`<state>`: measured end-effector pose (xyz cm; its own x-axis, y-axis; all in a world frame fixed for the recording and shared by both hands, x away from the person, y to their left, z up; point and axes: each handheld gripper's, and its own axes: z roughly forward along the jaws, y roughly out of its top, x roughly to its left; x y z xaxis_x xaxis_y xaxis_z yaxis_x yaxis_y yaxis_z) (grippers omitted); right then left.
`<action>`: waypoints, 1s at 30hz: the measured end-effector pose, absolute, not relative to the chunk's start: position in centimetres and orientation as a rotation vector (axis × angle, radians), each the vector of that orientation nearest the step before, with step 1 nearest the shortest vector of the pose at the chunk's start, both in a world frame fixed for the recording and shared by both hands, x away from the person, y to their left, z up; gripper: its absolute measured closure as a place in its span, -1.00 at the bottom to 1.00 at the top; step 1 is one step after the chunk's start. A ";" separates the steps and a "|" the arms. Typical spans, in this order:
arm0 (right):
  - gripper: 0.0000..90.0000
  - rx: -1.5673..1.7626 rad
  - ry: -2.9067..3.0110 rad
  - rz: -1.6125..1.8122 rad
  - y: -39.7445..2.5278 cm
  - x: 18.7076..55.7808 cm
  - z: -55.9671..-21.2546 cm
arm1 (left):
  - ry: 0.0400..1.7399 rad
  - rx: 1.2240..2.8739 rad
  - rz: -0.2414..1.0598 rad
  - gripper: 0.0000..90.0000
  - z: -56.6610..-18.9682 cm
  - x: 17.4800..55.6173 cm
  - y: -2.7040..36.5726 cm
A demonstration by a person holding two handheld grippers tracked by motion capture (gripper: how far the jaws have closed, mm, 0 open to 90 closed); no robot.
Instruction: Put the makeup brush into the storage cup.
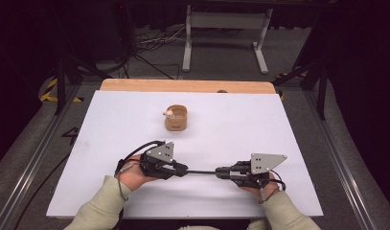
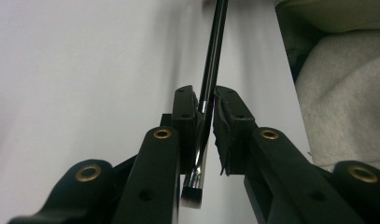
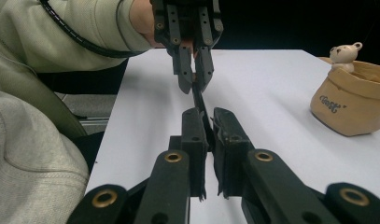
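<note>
White tabletop (image 1: 231, 124) lay beneath the brush (image 1: 200, 171), clamped at both ends, bristle end by left gripper (image 1: 183, 168), handle by right gripper (image 1: 221, 172). Uneven pulling risked bending or dropping it.

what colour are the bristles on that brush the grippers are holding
Dark at the base, fading to white tips, on the brush; the left gripper view shows it best.

We see the white table (image 1: 231, 143) evenly and brightly lit from above, shadows faint, surroundings dark. In both gripper views our near jaws blur, and the brush (image 2: 211, 70) shows a thin glare.
</note>
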<state>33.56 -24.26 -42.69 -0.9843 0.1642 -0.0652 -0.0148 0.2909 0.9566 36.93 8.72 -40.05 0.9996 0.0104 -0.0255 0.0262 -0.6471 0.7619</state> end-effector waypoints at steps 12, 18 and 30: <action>0.83 0.150 2.403 1.778 -24.3 33.6 -42.7 | -0.039 2.283 -0.051 0.85 -40.1 36.6 8.6; 0.82 0.147 2.408 1.779 -24.2 33.6 -42.6 | -0.048 2.287 -0.056 0.85 -40.1 36.6 8.6; 0.41 0.230 2.454 1.777 -24.2 33.9 -41.3 | -0.041 2.310 -0.068 0.85 -40.0 36.5 8.5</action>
<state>33.90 -24.16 -41.33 -0.9833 0.1821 0.0054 0.0619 0.3062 0.9499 36.52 8.52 -39.97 0.9980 -0.0513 -0.0365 -0.0077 -0.6745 0.7382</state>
